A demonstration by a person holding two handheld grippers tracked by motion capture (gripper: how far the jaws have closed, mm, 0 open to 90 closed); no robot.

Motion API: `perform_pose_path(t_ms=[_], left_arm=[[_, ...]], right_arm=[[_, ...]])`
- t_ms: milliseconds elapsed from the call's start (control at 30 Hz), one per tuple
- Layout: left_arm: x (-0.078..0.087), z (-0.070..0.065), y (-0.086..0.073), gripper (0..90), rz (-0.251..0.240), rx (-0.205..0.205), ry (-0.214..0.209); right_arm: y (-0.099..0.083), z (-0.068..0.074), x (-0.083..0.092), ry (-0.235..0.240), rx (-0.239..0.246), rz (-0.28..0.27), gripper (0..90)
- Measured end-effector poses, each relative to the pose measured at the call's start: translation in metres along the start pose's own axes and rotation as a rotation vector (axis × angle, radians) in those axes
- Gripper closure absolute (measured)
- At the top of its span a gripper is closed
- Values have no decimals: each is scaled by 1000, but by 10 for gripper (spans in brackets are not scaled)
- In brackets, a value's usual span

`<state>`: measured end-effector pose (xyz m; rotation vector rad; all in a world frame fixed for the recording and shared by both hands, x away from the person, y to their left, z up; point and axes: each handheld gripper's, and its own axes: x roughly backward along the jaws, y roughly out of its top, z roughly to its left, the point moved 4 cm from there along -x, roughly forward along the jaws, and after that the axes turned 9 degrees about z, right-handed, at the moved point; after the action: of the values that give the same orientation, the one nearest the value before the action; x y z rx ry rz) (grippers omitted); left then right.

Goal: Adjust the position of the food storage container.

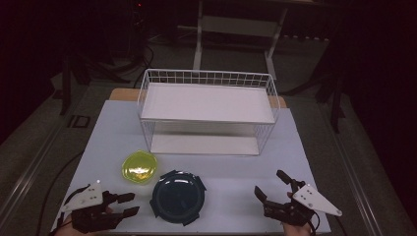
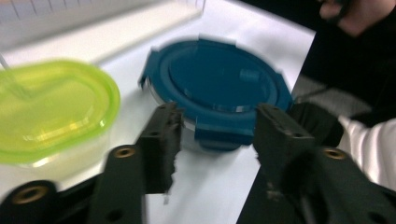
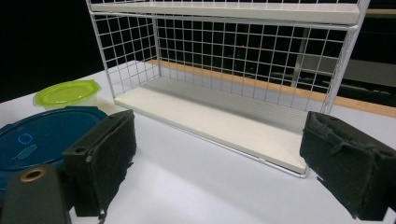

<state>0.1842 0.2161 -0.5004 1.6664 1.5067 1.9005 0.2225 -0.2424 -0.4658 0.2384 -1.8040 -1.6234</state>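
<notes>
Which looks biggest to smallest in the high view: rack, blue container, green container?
1. Rack, by far the largest.
2. Blue container.
3. Green container, clearly smaller than the blue one.
The rack sits farther from the camera and still looks largest, so the order holds.

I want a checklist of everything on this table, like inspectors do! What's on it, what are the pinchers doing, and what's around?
Surface: white table top, flat, lit; wooden edge at the far side.
Job's things: blue round container, lid on, near the front edge; green container, lid on, just behind and left of it; white wire rack with two shelves, both bare.
Clutter: nothing seen.
Grippers: left gripper open, jaws pointing at the blue container, not touching it; right gripper open wide, holding nothing.
Cables: one dark cable trailing off the table's left side.
Surroundings: dark room; white frame behind the table.
</notes>
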Motion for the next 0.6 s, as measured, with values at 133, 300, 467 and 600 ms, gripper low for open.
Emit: perform_pose_path(t_ms=[133,300,467,600], left_arm=[[-12,0,-7,716,78,-2,4],[-26,-3,-12,831,141,-5,-14],[-35,-6,-8,878,160,-31,-3],[-41,-6,-6,887,176,-42,12]], right_arm=[[0,0,0,2,-1,1,103],[-1,-1,0,8,-3,4,104],[-1,-1,0,11,-2,6,104],[-1,-1,0,15,-3,8,104]])
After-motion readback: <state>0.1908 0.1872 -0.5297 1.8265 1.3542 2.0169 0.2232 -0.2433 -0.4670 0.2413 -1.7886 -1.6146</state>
